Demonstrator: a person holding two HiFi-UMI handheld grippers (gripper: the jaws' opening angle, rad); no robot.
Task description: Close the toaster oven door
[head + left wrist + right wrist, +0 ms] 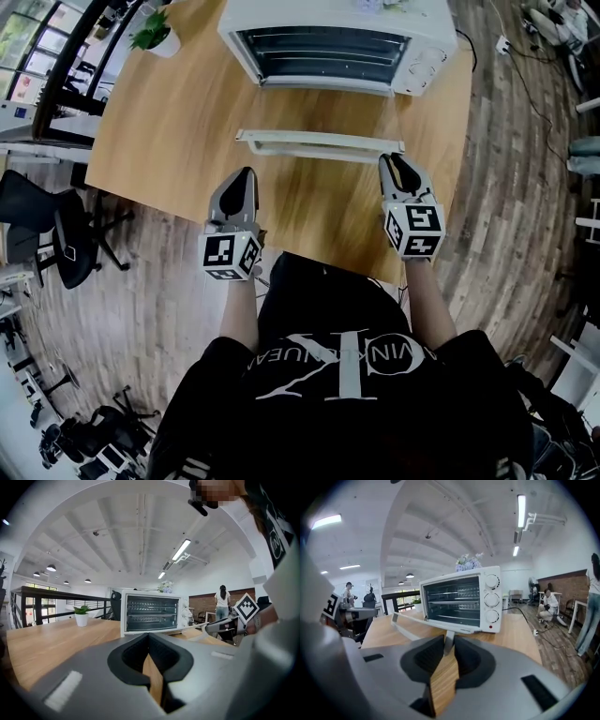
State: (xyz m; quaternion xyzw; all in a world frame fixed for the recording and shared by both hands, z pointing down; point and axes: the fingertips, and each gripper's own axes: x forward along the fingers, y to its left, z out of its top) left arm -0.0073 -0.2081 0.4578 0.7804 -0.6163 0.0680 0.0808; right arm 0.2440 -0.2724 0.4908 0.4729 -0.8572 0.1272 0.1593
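In the head view the white toaster oven [337, 47] sits at the top centre of the frame on a wooden table [169, 141]. The toaster oven door [319, 142] is dropped open and lies flat, a pale strip just below the oven. The left gripper [247, 176] hangs below the door's left half, apart from it. The right gripper [396, 161] has its tips at the door's right end. A potted plant [155, 33] stands in the upper left and an office chair [42, 225] at the left edge. In the left gripper view the black jaws meet at their tips with nothing between them. The oven is at mid-frame beyond them, and the right gripper's marker cube [247, 607] is at the right. In the right gripper view the jaws are drawn almost together, leaving a thin slit. The door's near corner shows pale in that slit, right at the tips, but whether they pinch it cannot be told. The door runs off to the left, and flowers [468, 563] rise above the oven.
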